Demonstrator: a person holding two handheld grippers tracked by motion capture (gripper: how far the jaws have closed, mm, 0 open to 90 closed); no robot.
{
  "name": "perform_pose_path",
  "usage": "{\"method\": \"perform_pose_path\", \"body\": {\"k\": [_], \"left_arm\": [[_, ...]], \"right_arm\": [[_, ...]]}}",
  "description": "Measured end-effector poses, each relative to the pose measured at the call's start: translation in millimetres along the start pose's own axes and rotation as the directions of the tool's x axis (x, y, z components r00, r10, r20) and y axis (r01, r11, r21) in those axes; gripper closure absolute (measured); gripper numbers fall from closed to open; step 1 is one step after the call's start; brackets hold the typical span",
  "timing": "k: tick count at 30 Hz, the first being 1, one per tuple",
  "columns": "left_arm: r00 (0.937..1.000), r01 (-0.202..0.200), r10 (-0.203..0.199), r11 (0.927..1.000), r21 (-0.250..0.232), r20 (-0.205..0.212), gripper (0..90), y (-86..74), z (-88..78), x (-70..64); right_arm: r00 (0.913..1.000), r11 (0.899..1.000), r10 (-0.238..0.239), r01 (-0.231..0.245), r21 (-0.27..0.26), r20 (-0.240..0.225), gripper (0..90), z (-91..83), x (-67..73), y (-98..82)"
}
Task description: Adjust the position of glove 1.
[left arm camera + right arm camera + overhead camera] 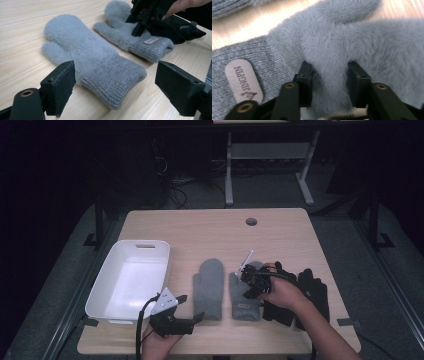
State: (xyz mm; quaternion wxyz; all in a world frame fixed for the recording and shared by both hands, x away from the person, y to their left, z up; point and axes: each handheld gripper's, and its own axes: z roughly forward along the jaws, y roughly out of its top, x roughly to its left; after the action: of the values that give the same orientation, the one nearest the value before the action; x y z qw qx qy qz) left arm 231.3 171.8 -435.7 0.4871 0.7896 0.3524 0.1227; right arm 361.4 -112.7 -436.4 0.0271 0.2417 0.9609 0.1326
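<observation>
Two fluffy grey mittens lie side by side on the wooden table, the left mitten [209, 287] [82, 47] and the right mitten [246, 306] [120, 32] [367, 37]. My right gripper [248, 282] [329, 75] comes down onto the right mitten's palm, its jaws pinched on a raised fold of the fur just past the ribbed cuff with its tan label [243, 80]. My left gripper [191, 308] [115, 75] rests near the table's front edge, open wide, with the left mitten's cuff lying ahead of its jaws and untouched.
A white plastic bin [107, 285] stands at the table's left side. A pair of black gloves [312, 292] [175, 27] lies right of the mittens, partly under the right hand. A round cable hole [251, 221] sits near the far edge.
</observation>
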Motion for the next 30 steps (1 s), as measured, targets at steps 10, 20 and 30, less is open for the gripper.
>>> {"method": "perform_pose_path", "body": {"k": [10,20,30], "left_arm": [[1.0000,-0.007,0.007,1.0000,-0.002,0.001,16.3,0.9,-0.8,-0.6],[0.9999,0.009,-0.009,0.9998,-0.017,-0.006,20.0,1.8,-6.2,0.2],[0.9999,0.009,-0.009,0.9997,-0.024,-0.007,20.4,2.4,-9.4,-3.3]], "right_arm": [[0.9965,0.998,0.057,-0.059,-0.028,-0.061,80.8,-8.6,-6.0,-2.7],[0.9933,0.994,0.058,-0.066,-0.086,-0.100,84.8,-31.6,-2.1,-6.9],[0.9970,0.991,0.017,-0.027,-0.133,-0.076,87.3,-62.1,7.5,0.5]]}}
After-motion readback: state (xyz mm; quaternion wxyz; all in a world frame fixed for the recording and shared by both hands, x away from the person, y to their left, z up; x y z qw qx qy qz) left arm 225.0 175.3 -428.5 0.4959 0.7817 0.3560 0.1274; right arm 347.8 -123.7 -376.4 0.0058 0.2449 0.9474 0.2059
